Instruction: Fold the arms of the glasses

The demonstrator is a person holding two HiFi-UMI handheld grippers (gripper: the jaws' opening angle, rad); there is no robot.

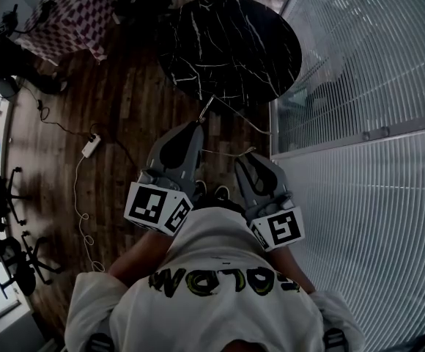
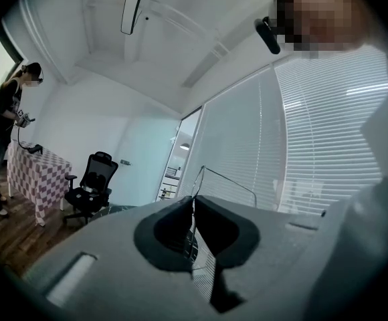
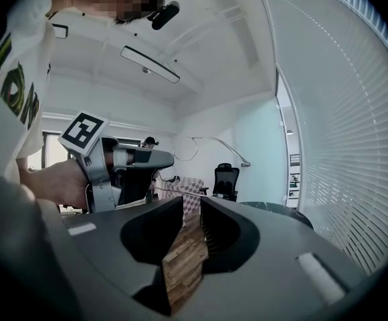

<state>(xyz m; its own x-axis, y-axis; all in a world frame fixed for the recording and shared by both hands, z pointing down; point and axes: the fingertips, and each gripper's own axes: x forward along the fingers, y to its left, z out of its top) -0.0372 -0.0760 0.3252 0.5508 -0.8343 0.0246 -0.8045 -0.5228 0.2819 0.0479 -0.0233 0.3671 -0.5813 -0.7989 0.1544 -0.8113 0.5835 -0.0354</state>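
1. Head view: the left tongs and right tongs are held side by side over the wooden floor, short of the round black table. The thin wire glasses sit at the left tips. A strand runs toward the right tips and is hard to trace against the dark floor.
2. Left gripper view: these tongs are closed on the glasses' frame, which rises above the tips, one arm reaching right. Lenses cannot be made out.
3. Right gripper view: these tongs stand apart, with only floor between them. The glasses are up and left, at the left tongs. A thin strand crosses just beyond the tips; contact is unclear.
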